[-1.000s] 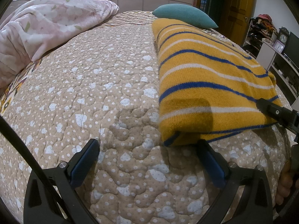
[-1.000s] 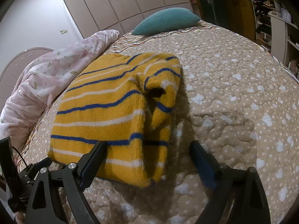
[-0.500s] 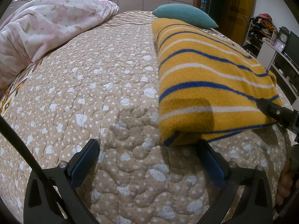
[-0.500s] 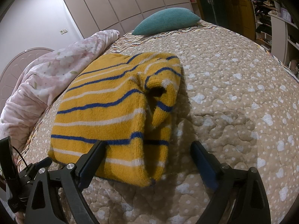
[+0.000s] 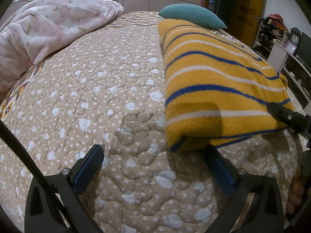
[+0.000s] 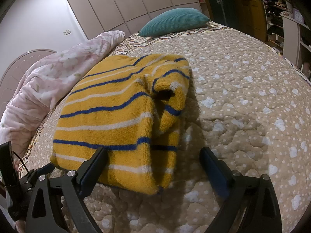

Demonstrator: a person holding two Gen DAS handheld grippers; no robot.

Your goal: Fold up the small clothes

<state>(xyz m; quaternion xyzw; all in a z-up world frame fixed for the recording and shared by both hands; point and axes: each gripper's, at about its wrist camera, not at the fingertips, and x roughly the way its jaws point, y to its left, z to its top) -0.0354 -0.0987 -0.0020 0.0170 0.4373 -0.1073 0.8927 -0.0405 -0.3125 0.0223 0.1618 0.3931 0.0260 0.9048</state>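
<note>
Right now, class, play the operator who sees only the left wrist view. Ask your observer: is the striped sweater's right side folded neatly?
Observer: No. In the right wrist view a sleeve lies bunched along the right edge of the sweater, cuff opening showing.
Operator: Is the right gripper holding it?
Observer: No. The right gripper is open, straddling the sweater's near right corner, with one finger over bare quilt.

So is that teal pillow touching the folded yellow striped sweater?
Apart: the right wrist view shows bedspread between the teal pillow and sweater.
</note>
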